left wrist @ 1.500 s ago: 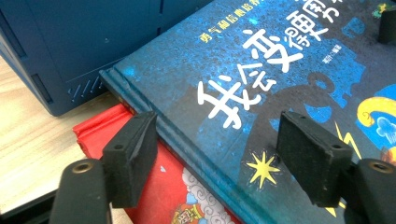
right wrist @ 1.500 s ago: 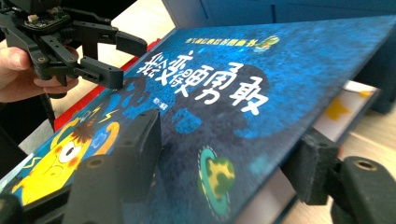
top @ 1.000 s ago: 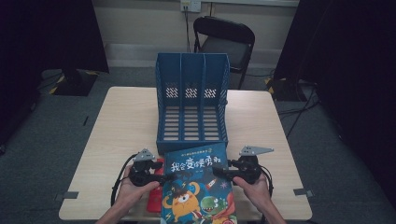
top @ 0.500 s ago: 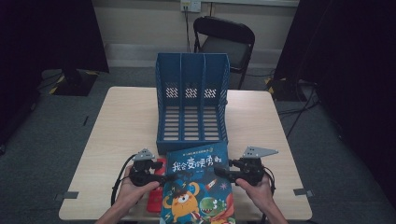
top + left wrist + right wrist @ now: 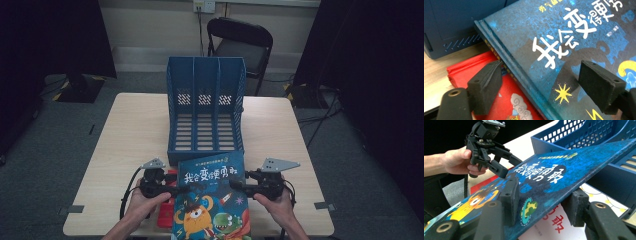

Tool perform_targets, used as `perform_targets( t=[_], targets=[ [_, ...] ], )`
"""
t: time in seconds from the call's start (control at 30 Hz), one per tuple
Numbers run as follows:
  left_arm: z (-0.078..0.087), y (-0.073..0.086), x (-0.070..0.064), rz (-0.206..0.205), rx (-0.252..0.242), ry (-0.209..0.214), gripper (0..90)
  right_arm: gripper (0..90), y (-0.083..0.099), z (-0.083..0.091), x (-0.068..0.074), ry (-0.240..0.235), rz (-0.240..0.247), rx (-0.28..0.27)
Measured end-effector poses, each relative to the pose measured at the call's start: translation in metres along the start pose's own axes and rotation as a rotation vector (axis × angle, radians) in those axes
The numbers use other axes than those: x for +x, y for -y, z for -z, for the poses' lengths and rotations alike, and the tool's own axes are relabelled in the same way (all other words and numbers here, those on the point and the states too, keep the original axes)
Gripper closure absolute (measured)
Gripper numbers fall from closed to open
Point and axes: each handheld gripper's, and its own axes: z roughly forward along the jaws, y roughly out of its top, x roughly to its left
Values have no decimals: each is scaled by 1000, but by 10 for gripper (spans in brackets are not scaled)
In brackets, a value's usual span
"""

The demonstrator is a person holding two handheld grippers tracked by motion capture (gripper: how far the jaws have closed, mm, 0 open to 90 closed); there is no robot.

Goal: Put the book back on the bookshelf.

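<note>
- At the table's (image 5: 125, 145) near edge, the blue hardcover picture book (image 5: 212, 200) bears white Chinese title lettering, atop a red book (image 5: 506, 100).
- The right gripper (image 5: 239, 182) has its fingers closed on the book's right edge, lifting it.
- The left gripper (image 5: 189, 188) has fingers spread wide astride the spine edge, not clamped.
- The book's long axis points toward the blue three-slot plastic file rack (image 5: 206, 107).

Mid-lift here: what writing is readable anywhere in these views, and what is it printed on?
"我会变得勇敢": large white title on the blue hardcover picture book.
Small yellow line above that title: too blurred to read.
Small white print beside the title: too small.
Red characters on the white book cover underneath: partly hidden, unreadable.
Red book below: no readable text.
</note>
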Motion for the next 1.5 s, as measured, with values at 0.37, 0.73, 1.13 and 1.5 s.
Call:
perform_targets(
  t=[0.37, 0.73, 1.13, 1.5],
  targets=[
    [-2, -4, 8, 47, 3, 79, 188, 535, -3, 1, 2, -18, 24, -9],
    [7, -7, 10, 64, -32, 81, 351, 537, -3, -1, -6, 9, -52, 40],
    [14, -16, 6, 49, -75, 79, 453, 536, -2, -2, -15, 35, -126, 72],
    [17, -23, 8, 72, -108, 108, 505, 547, -7, 2, -15, 53, -145, 62]
  ],
)
